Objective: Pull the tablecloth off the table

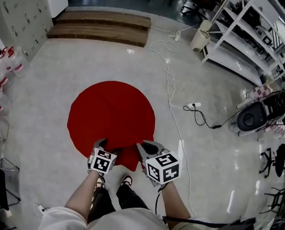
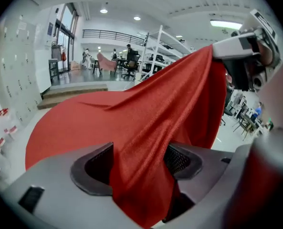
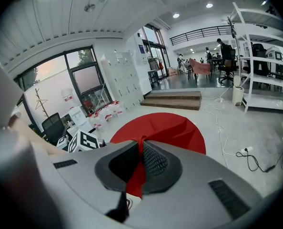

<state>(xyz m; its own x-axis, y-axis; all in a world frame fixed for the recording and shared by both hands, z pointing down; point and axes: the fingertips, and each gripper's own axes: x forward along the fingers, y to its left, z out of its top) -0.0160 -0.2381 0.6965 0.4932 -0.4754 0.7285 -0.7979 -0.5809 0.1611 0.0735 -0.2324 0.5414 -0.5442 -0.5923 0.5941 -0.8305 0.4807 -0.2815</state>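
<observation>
A round red tablecloth (image 1: 111,114) covers a round table seen from above; its near edge is gathered and lifted towards me. My left gripper (image 1: 102,143) is at that near edge. In the left gripper view its jaws (image 2: 139,163) stand wide, and a fold of the cloth (image 2: 132,113) hangs loosely between them. My right gripper (image 1: 147,147) is just to the right, shut on a thin pinch of the red cloth (image 3: 165,128), which runs down between its pads (image 3: 140,163). The left gripper view also shows the right gripper (image 2: 237,56) holding the cloth up in a peak.
A white cable (image 1: 169,80) and a power strip (image 1: 194,105) lie on the floor right of the table. Wooden steps (image 1: 101,27) are at the back, white shelving (image 1: 248,32) at the back right, and a black round machine (image 1: 257,116) at the right. Red-labelled bottles (image 1: 8,61) stand left.
</observation>
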